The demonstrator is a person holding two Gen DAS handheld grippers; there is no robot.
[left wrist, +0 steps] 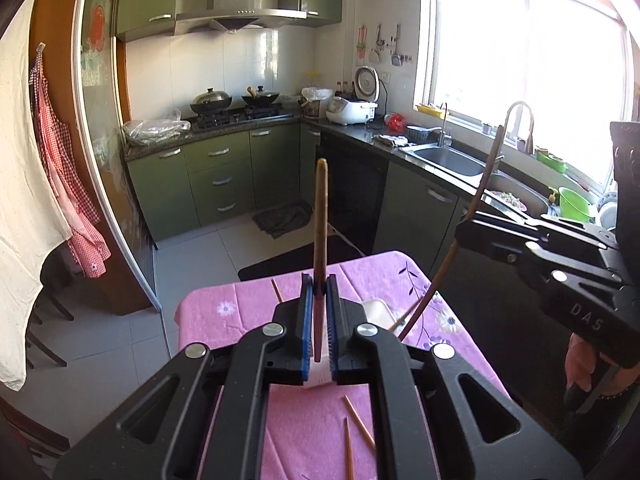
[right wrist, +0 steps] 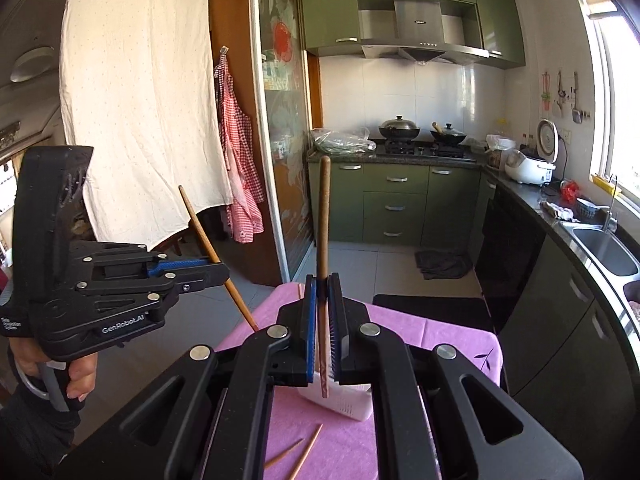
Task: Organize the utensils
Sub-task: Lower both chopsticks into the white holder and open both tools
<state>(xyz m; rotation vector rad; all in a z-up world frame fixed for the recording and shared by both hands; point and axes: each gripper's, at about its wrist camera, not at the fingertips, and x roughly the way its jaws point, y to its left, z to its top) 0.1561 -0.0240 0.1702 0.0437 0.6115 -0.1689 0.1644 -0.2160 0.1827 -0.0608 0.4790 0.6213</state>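
My left gripper (left wrist: 319, 285) is shut on a brown wooden chopstick (left wrist: 321, 216) that stands upright above the pink table. It also shows in the right wrist view (right wrist: 224, 274), its chopstick (right wrist: 200, 228) slanting down. My right gripper (right wrist: 322, 286) is shut on another brown chopstick (right wrist: 323, 220), held upright, its lower tip over a white utensil holder (right wrist: 344, 400). In the left wrist view the right gripper (left wrist: 460, 232) holds its chopstick (left wrist: 476, 200) slanting down toward the white holder (left wrist: 378, 312). Loose chopsticks (left wrist: 358, 424) lie on the cloth.
The pink flowered tablecloth (left wrist: 304, 432) covers a small table. Two loose chopsticks (right wrist: 296, 454) lie near its front edge and one (left wrist: 276, 290) at its far side. Green kitchen cabinets, a stove with woks (left wrist: 232, 100) and a sink (left wrist: 448, 160) stand behind.
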